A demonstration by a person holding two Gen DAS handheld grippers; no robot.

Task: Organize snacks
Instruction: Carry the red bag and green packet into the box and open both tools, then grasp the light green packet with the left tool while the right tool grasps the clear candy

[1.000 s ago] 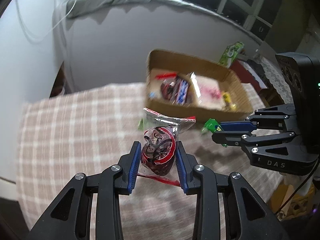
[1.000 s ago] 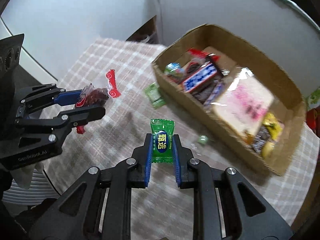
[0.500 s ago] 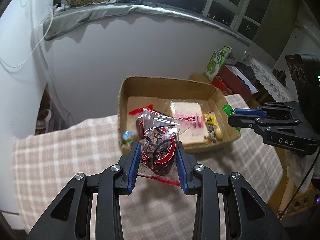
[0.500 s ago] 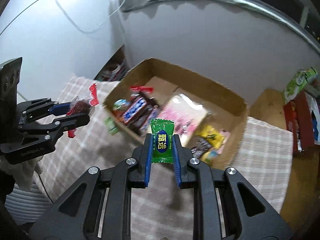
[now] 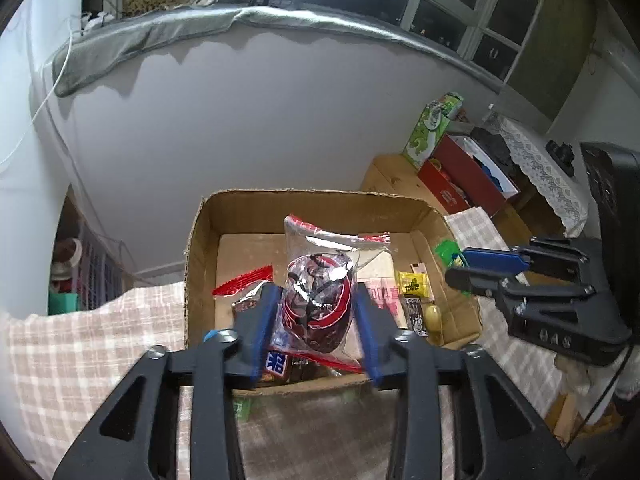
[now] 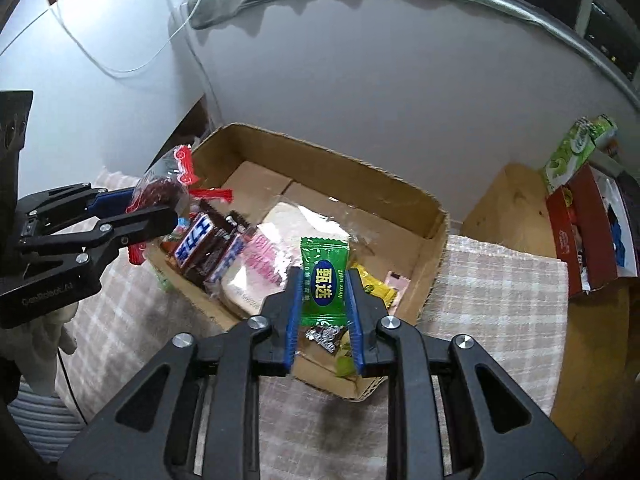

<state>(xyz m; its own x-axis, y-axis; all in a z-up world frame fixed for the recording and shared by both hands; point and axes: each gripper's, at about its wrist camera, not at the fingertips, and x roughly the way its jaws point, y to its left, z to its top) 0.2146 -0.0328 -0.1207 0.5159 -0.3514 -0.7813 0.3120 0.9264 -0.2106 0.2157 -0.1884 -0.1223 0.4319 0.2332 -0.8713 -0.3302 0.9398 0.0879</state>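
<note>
Fingers of the left gripper (image 5: 316, 316), seen from the left wrist, have just been spreading, and the clear packet of dark red snacks (image 5: 320, 300) stands between the blue pads; its right side shows a sliver of gap to the pad, so I cannot tell whether it is pinched at all now. The packet hangs over the near end of the cardboard box (image 5: 240, 208), which sits on a checked cloth covering the surface (image 5: 80, 360). Inside the box lie a red-topped bag (image 5: 244, 282), a blue and white bar (image 5: 276, 360), a flat pink-printed pack (image 5: 382, 292) and a yellow sweet (image 5: 414, 284). To the right, the right gripper (image 5: 460, 266) carries a green candy (image 5: 446, 250) at the box's right wall.

From the right wrist, the right fingers (image 6: 294, 300) have likewise just been parting, with the green candy (image 6: 325, 276) upright between them over the near right part of the box (image 6: 360, 176); the wrapper seems to touch both pads, but I cannot be sure they press it. Below it lie the pink-printed pack (image 6: 264, 260), blue and white bars (image 6: 196, 240) and yellow wrappers (image 6: 374, 286). At left the left gripper (image 6: 160, 204) has the red snack packet (image 6: 160, 188) over the box's left end. A red carton (image 6: 588, 232) stands well apart at right.
</note>
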